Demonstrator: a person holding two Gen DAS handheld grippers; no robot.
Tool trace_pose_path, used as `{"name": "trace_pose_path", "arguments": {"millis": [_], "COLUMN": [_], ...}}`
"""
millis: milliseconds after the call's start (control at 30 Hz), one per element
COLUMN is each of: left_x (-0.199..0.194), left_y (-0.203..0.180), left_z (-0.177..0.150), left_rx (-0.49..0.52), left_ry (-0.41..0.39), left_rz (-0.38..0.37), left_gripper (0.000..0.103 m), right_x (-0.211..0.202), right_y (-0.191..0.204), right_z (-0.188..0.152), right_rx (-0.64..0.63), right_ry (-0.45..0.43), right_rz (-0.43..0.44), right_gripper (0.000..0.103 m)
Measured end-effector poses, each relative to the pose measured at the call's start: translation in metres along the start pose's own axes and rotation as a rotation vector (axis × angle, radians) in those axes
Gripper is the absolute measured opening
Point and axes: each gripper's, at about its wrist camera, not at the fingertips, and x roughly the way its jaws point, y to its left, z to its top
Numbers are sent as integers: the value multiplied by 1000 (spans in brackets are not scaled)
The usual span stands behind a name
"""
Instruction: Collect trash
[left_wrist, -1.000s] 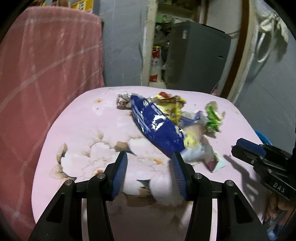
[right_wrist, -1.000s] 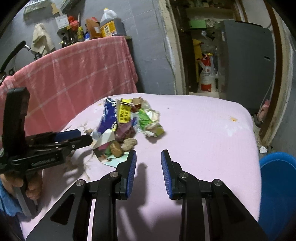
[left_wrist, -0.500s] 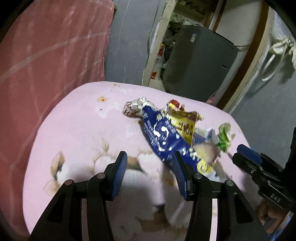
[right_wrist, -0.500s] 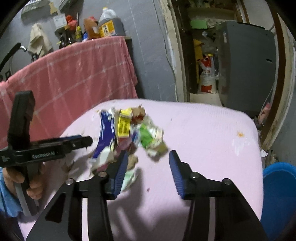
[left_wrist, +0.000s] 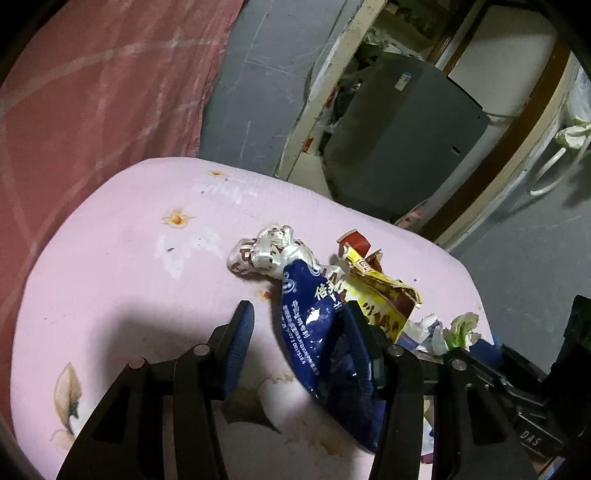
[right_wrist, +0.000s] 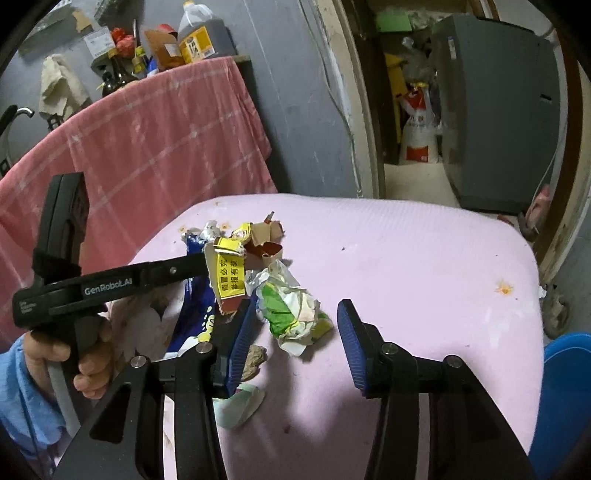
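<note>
Left tool (left_wrist: 299, 328): spread wide, holding nothing. I keep it low at the near end of the blue bag (left_wrist: 317, 332), whose edge lies against the right finger, so closing should pinch the foil.
Right tool (right_wrist: 295, 330): also spread, empty, straddling the green wad (right_wrist: 291, 314) so it can close from both sides.
Trash: one loose pile on the pink desk (right_wrist: 424, 266), bunched so two tools can work it together.
Yellow wrapper (left_wrist: 376, 295): at 1 o'clock from the left tool, lying beside the bag.
White wad (left_wrist: 269, 254): at 12 o'clock, just past the bag's far end.
Blue bin (right_wrist: 565, 398): at 4 o'clock from the right tool, off the desk's edge; I judge it the drop point.
</note>
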Motion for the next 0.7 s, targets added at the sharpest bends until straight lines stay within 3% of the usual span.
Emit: {"name": "trace_pose_path", "arguments": {"millis": [33, 67, 167, 400, 700], "left_x": [-1, 0, 3, -10, -46], "left_y": [-1, -2, -3, 1, -18], "left_z": [0, -1, -1, -5, -19], "left_rx": [7, 12, 16, -2, 73], "left_ry": [0, 5, 19, -21, -135], "left_rz": [-9, -15, -8, -28, -56], "left_gripper": [38, 25, 17, 10, 8], "right_x": [1, 2, 4, -2, -29], "right_y": [0, 1, 3, 4, 9], "right_z": [0, 0, 0, -2, -13], "right_rx": [-2, -3, -9, -10, -22], "right_ry": [6, 9, 21, -17, -164], "right_rz": [1, 0, 0, 8, -15], "right_gripper": [30, 25, 20, 13, 9]}}
